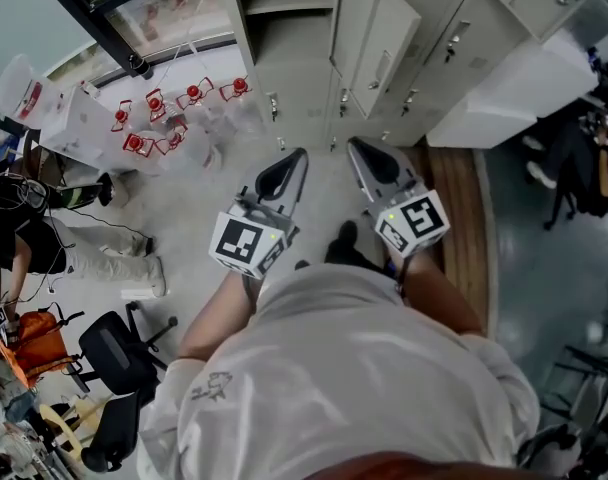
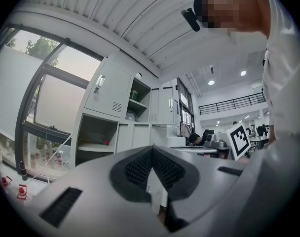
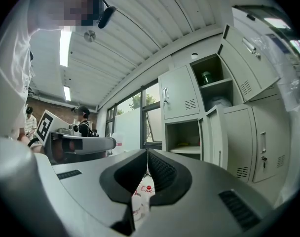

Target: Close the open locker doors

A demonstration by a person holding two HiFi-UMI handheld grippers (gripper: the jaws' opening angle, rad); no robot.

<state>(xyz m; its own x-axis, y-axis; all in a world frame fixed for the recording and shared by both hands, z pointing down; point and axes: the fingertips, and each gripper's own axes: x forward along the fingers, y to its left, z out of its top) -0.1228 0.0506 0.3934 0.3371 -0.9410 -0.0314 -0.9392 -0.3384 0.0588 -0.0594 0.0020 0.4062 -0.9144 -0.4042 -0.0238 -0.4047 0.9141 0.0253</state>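
In the foreground, the person's arms reach forward, one tool in each hand, side by side above the floor (image 1: 322, 183).

Left tool (image 2: 152, 151): jaws together, nothing between them. Right tool (image 3: 147, 153): jaws likewise closed and empty. Neither touches anything.

Farther off, well apart from both tools, the lockers (image 1: 404, 78) stand against the wall beside a window (image 2: 51, 107).

- The lower door (image 3: 215, 135) is swung outward, baring its compartment (image 3: 184, 138) and a shelf.
- In the next column, the upper door (image 3: 251, 58) hangs wide, baring a shelved compartment (image 3: 209, 83). Its contents are too small to name.
- The door above the bared lower compartment and the one below the bared upper compartment appear flush. The head view suggests the same pattern, with one door angled out from the bank.

Progress, as judged: no closing is evident. At least two doors are still open, and the tools are not yet within reach of either. What is left is the whole working part of the task: approach the lockers, push each open door home in turn, and confirm that both sit flush.
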